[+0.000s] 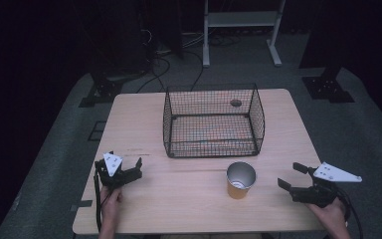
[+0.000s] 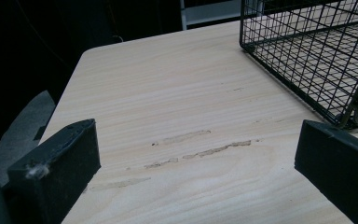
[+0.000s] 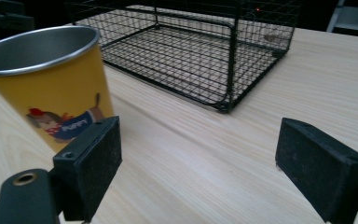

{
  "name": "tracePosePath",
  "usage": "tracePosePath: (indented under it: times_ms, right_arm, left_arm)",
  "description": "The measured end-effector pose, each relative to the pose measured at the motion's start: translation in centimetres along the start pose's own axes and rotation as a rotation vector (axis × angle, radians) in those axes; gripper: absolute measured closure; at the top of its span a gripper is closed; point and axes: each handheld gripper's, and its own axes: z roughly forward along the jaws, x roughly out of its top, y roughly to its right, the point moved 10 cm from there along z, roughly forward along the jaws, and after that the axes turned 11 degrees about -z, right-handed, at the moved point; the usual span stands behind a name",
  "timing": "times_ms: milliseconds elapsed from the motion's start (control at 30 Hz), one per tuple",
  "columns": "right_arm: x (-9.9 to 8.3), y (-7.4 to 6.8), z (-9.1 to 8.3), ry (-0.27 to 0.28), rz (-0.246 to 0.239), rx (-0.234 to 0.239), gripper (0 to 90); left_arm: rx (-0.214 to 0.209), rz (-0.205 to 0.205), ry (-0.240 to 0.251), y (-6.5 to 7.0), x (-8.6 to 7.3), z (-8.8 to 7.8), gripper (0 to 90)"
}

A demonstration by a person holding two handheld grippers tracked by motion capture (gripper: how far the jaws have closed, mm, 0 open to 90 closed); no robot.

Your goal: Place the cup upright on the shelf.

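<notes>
A yellow metal cup with a cartoon print stands upright on the wooden table, just in front of an empty black wire basket. My right gripper rests open to the right of the cup, a short way from it. In the right gripper view the cup stands beyond the left jaw, and the basket lies ahead. My left gripper sits open near the table's left front, nothing between its jaws. The left gripper view has the basket's corner at upper right.
A small round hole is in the tabletop behind the basket. Beyond the table stand a white metal frame and cables on the dark floor. Bare wood lies between the two grippers at the front.
</notes>
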Motion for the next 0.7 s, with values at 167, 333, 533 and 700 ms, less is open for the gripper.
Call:
tracePosePath:
  times_ms: [167,333,533,700]
  right_arm:
    - [0.5,-1.4,0.2,-0.003,-0.031,0.032,13.3]
    - [0.6,-2.7,0.8,-0.022,-0.065,0.057,13.0]
    - [0.8,-3.8,1.2,-0.033,-0.098,0.077,12.9]
    - [0.9,-4.4,1.5,-0.034,-0.101,0.096,12.9]
  left_arm:
    - [0.000,0.000,0.000,0.0,0.0,0.0,0.0]
    - [0.000,-0.001,0.000,0.0,0.0,0.0,0.0]
    - [-0.001,-0.001,0.001,0.0,0.0,0.0,0.0]
    - [-0.001,-0.001,0.001,0.0,0.0,0.0,0.0]
